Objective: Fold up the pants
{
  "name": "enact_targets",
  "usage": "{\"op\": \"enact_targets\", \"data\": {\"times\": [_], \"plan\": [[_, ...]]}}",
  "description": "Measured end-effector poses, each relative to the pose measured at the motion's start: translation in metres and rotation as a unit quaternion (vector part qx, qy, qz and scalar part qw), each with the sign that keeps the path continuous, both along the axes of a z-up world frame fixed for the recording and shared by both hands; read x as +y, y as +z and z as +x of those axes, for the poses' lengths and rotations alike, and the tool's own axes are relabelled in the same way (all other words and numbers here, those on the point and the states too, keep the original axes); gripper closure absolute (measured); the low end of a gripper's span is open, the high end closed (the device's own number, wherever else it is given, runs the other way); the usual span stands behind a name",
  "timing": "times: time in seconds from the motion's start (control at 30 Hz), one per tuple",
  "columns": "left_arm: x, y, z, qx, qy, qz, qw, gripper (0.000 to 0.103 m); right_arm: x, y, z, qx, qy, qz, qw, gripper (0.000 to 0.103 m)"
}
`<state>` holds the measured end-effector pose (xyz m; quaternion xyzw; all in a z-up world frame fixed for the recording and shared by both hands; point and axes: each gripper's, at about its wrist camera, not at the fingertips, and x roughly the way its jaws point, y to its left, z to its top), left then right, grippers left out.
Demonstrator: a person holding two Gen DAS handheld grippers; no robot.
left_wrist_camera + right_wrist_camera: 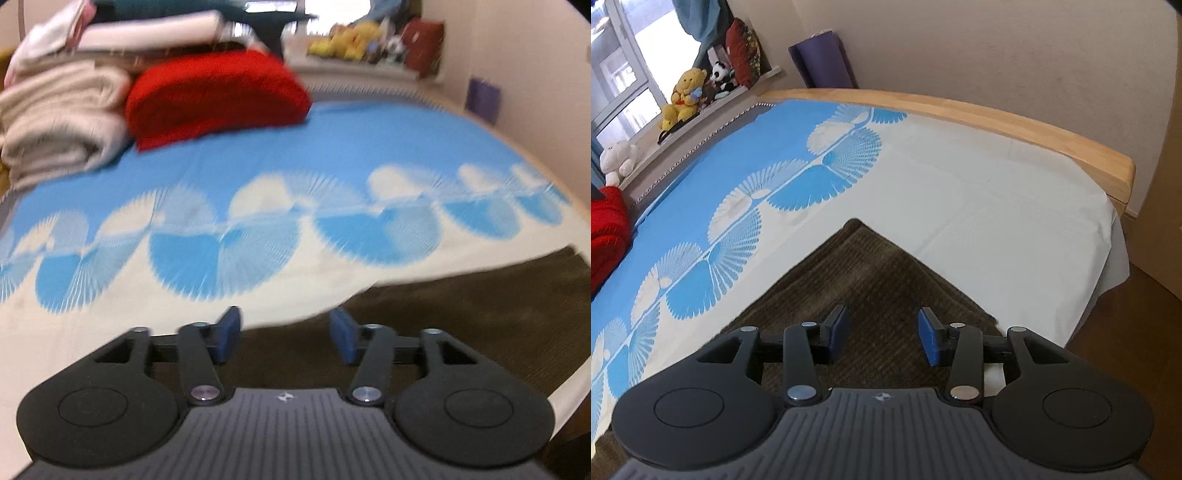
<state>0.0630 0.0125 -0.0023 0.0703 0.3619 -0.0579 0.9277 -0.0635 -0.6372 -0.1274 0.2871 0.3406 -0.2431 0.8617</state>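
Dark brown corduroy pants [461, 314] lie flat on the bed, filling the lower right of the left wrist view. In the right wrist view the pants [871, 280] show a folded corner pointing away from me. My left gripper [286, 338] is open and empty, just above the pants' near edge. My right gripper [882, 336] is open and empty, over the pants near that corner. Both pairs of blue pads hold nothing.
The bed sheet [979, 206] is white with blue fan patterns. A red folded item [218, 96] and beige folded blankets [62, 118] are stacked at the far left. A wooden bed rail [1015, 122] runs along the wall. Stuffed toys [685, 96] sit on the sill.
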Motion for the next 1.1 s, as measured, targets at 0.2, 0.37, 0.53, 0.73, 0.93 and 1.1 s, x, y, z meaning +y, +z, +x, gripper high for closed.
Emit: {"op": "enact_targets", "data": {"times": [0.2,0.37,0.53,0.73,0.93,1.1], "plan": [[-0.050,0.015,-0.030,-0.027,-0.010,-0.047,0.9985,0.015,-0.001,-0.021,0.001,0.048,0.037,0.010,0.998,0.048],[-0.088,-0.036,-0.029,0.036,-0.010,0.011,0.9993,0.019,-0.003,-0.042,0.005,0.080,0.036,0.042,0.995,0.048],[-0.102,-0.042,-0.025,0.005,-0.037,0.014,0.9992,0.019,-0.001,-0.049,0.000,0.063,0.006,0.059,0.996,0.048],[-0.105,-0.032,-0.027,-0.009,-0.046,-0.001,0.9989,0.076,0.011,-0.039,0.000,0.038,0.012,0.011,0.999,0.048],[-0.113,0.000,-0.051,0.006,-0.085,-0.011,0.9963,0.088,0.007,-0.045,-0.007,0.027,0.017,0.032,0.999,0.048],[-0.118,-0.028,-0.072,0.004,-0.079,-0.053,0.9954,0.087,-0.001,-0.061,-0.012,0.039,0.005,0.065,0.997,0.045]]}}
